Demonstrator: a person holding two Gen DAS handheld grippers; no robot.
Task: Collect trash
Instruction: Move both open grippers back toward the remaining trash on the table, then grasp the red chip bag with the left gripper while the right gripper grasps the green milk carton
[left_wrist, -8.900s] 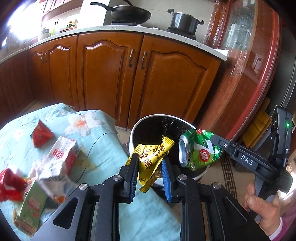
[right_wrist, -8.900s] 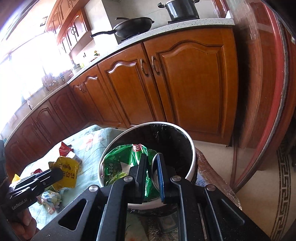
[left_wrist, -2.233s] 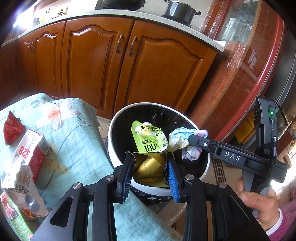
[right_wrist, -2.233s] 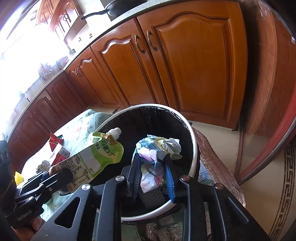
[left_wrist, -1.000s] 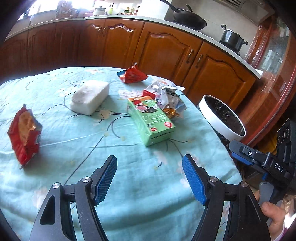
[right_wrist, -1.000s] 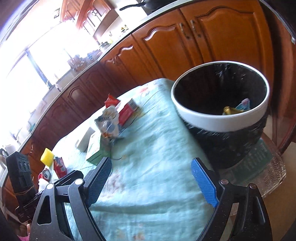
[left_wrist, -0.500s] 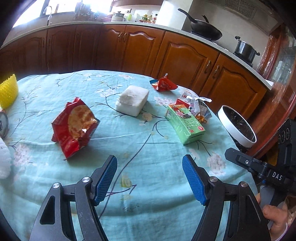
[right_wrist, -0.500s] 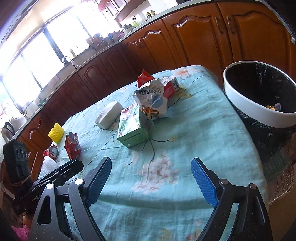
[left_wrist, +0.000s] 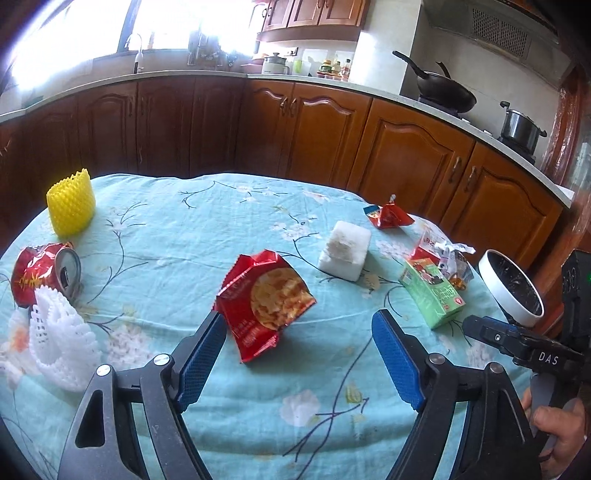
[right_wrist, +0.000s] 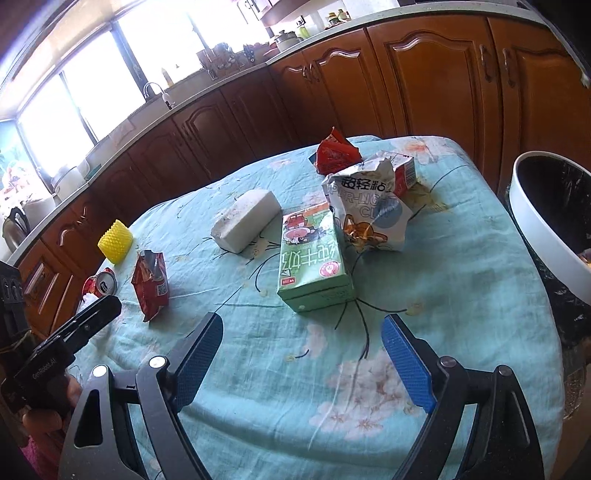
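Note:
My left gripper (left_wrist: 299, 328) is open and empty, its jaws just short of a red chip bag (left_wrist: 264, 295) lying on the table. My right gripper (right_wrist: 301, 332) is open and empty, a little short of a green milk carton (right_wrist: 314, 262). Behind the carton lie a torn white clay bag (right_wrist: 369, 210), a small red-white box (right_wrist: 404, 171) and a red wrapper (right_wrist: 336, 153). The white bin with a black liner (right_wrist: 543, 225) stands off the table's right edge; it also shows in the left wrist view (left_wrist: 511, 288).
A white foam block (left_wrist: 345, 249), a yellow foam net (left_wrist: 70, 203), a crushed red can (left_wrist: 44, 275) and white foam netting (left_wrist: 61, 350) lie on the floral tablecloth (left_wrist: 184, 229). Wooden kitchen cabinets (left_wrist: 314, 136) run behind the table.
Both grippers dropped their trash in the bin, opened and swung back over the table. The left has closed in on the red chip bag, the right on the green carton.

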